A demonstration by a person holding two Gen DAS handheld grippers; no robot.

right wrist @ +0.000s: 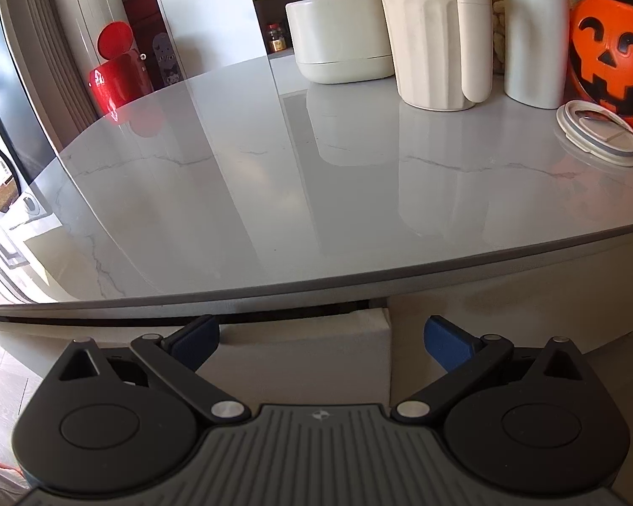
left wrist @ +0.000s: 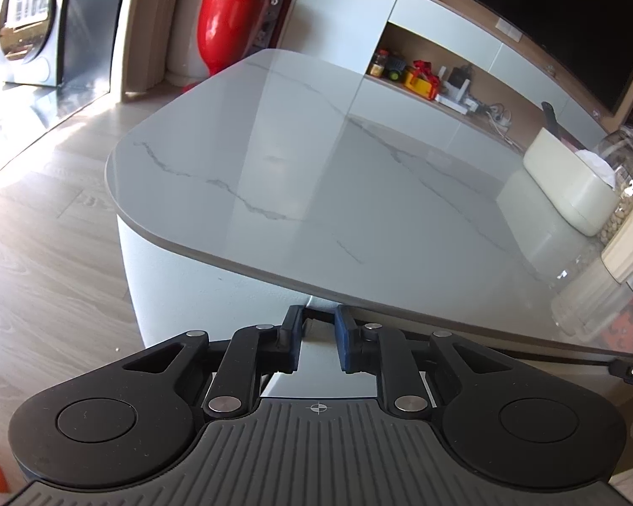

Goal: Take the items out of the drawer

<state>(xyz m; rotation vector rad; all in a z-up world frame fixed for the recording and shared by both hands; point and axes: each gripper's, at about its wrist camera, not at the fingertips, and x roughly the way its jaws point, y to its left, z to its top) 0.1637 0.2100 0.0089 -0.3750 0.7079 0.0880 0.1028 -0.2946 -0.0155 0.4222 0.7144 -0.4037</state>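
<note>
Both hand-held grippers sit low against the front edge of a marble-patterned surface point(right wrist: 240, 194). Seen from the left wrist, the left hand-held gripper point(left wrist: 319, 339) has its blue-padded fingers point(left wrist: 345, 339) drawn close, with only a narrow gap between them; the tips reach just under the edge of the surface at 12 o'clock, and a thin dark bar shows between them there, but whether the pads actually pinch it cannot be told. Seen from the right wrist, the right hand-held gripper point(right wrist: 323, 339) is spread wide and holds nothing. Between its fingers, at 12 o'clock, lies the white drawer front point(right wrist: 304, 350), directly beneath the edge of the surface, with a dark slit along its top; the drawer's inside is hidden.

In the right wrist view, a cream ribbed pitcher point(right wrist: 434, 38) stands at 1 o'clock, a round cream container point(right wrist: 337, 38) just beside it at 12 o'clock, a tall white cylinder point(right wrist: 531, 33) further toward 2 o'clock, and an orange pumpkin bucket point(right wrist: 612, 67) at 2 o'clock, with a white round lid point(right wrist: 597, 133) lying flat in front of the bucket. A red vase point(right wrist: 116, 80) stands beyond the surface at 10 o'clock. In the left wrist view, a dark television point(left wrist: 540, 12) hangs at 1 o'clock.
</note>
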